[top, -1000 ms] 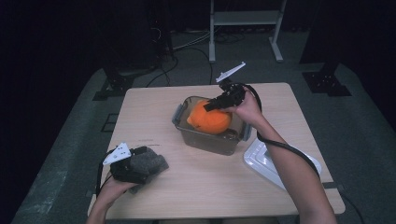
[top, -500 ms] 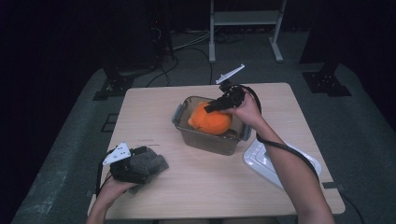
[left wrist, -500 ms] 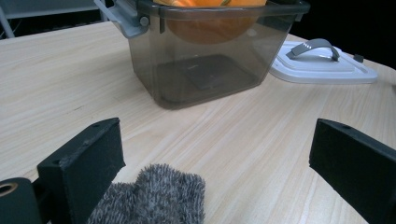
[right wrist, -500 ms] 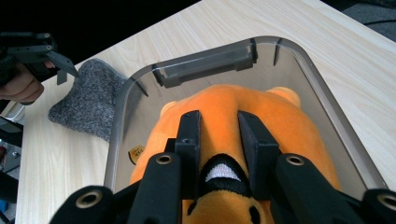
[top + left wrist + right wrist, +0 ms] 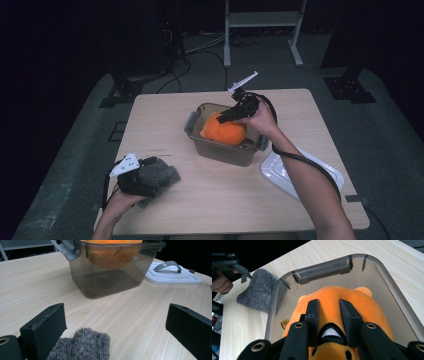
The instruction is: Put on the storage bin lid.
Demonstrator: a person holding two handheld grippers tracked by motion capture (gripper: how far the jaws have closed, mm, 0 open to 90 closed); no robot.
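The orange plush toy (image 5: 337,307) is pinched by the right gripper (image 5: 329,311) inside the clear box (image 5: 200,142), its jaws just easing apart, while the grey sock (image 5: 155,172) beside the box awaits packing under the spread left gripper (image 5: 115,322).

The right gripper (image 5: 329,312) rises from the bottom of the frame, its jaws pinching a fold of the orange plush (image 5: 362,312) at centre, having just eased open slightly. The plush sits in a clear bin (image 5: 402,302). At upper left, a grey cloth (image 5: 257,293) lies beside the left gripper (image 5: 230,265).
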